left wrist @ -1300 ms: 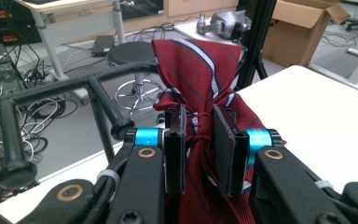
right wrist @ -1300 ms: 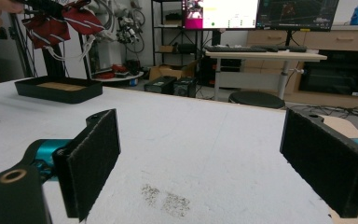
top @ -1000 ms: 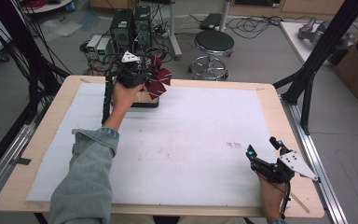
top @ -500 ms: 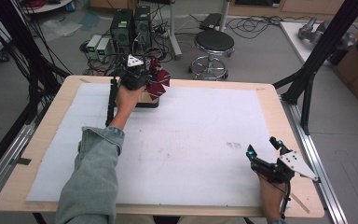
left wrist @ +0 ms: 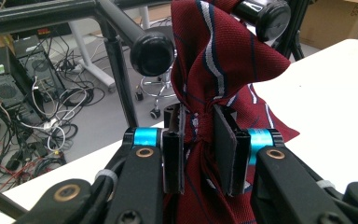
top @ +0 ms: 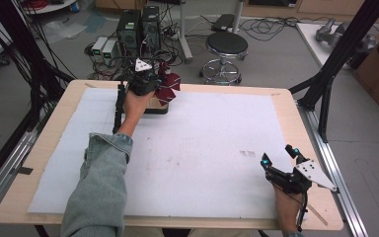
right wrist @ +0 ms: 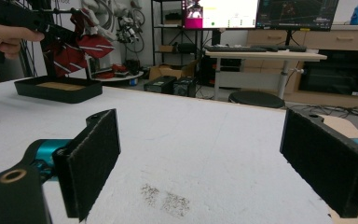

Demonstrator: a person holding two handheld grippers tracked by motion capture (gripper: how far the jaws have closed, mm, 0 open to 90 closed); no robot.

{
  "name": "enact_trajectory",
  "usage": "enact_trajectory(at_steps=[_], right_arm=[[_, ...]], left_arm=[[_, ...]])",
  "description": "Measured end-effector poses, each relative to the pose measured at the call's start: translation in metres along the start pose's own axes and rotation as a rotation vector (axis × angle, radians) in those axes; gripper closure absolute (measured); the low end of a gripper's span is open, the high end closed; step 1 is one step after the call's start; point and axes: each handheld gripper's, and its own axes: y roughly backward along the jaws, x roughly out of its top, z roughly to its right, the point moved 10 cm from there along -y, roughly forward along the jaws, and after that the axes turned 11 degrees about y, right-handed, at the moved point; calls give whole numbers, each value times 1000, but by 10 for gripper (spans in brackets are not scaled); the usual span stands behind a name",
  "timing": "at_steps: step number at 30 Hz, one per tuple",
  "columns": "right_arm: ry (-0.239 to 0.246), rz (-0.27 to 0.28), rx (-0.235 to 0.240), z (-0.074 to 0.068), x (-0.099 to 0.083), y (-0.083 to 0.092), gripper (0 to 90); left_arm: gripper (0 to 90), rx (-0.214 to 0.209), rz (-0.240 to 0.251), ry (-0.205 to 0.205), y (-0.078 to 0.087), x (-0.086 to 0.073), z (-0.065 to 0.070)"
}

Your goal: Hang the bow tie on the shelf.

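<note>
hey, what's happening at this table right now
A person is working at a table with a gripper in each hand. The left gripper is clamped shut on a bunched dark red striped tie, holding it at the far edge of the table by a black rack, above a shallow black tray. The right gripper sits at the near right corner of the white table sheet with its jaws wide open and nothing between them.

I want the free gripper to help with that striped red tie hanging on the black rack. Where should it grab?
Probably the loose lower end of the tie, below the pinched waist where the left gripper is shut. The cloth fans out there, so the open right gripper could come in level from the table side.
</note>
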Motion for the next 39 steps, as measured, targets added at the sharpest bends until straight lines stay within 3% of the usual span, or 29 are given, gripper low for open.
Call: enact_trajectory(at_steps=[21, 27, 39], right_arm=[[2, 3, 0, 0, 0, 0, 112], [3, 4, 1, 0, 0, 0, 112], [3, 3, -1, 0, 0, 0, 112]], left_arm=[[627, -6, -22, -17, 10, 2, -2], [587, 1, -45, -25, 20, 4, 0], [512, -45, -40, -26, 48, 2, 7]])
